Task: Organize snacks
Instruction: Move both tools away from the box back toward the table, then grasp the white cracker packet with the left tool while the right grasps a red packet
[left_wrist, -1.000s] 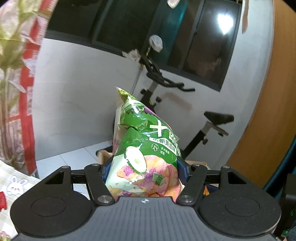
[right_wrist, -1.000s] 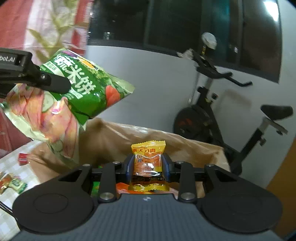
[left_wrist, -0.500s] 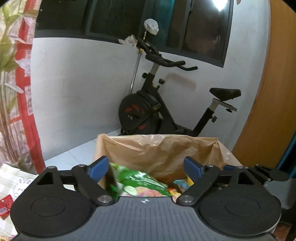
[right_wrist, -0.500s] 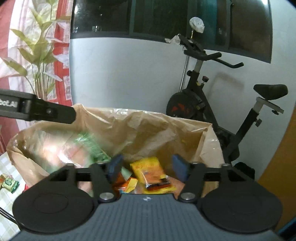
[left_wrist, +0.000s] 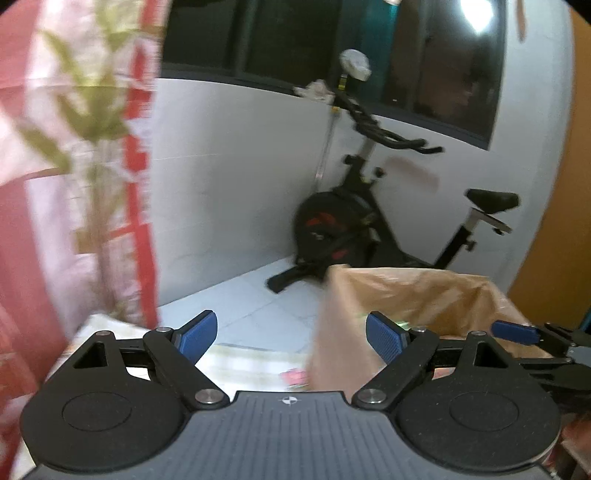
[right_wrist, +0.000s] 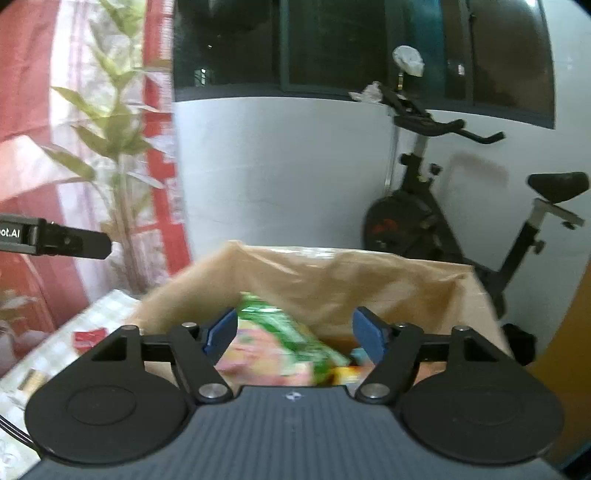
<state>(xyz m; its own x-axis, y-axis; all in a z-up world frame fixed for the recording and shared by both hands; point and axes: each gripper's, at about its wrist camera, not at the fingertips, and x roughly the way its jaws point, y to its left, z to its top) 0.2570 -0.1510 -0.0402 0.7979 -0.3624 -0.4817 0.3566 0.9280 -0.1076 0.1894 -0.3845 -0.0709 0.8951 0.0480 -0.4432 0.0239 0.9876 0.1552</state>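
Note:
A brown paper bag (right_wrist: 332, 280) stands open on the table; it also shows in the left wrist view (left_wrist: 424, 295). A green and pink snack bag (right_wrist: 280, 339) lies inside it, with a yellow packet (right_wrist: 347, 373) beside it. My right gripper (right_wrist: 293, 332) is open and empty above the bag's near rim. My left gripper (left_wrist: 291, 332) is open and empty, to the left of the bag over the table edge. The left gripper's finger shows in the right wrist view (right_wrist: 70, 242). The right gripper's blue pad shows in the left wrist view (left_wrist: 513, 331).
A checked tablecloth (right_wrist: 55, 350) carries a red packet (right_wrist: 88, 338) and other small snacks left of the bag. A red packet (left_wrist: 295, 378) lies by the bag's base. An exercise bike (left_wrist: 369, 221) stands by the white wall. A floral curtain (left_wrist: 74, 147) hangs at left.
Both grippers let go of their snacks, which dropped into the paper bag. Both now stand open. The left gripper has swung left, away from the bag.

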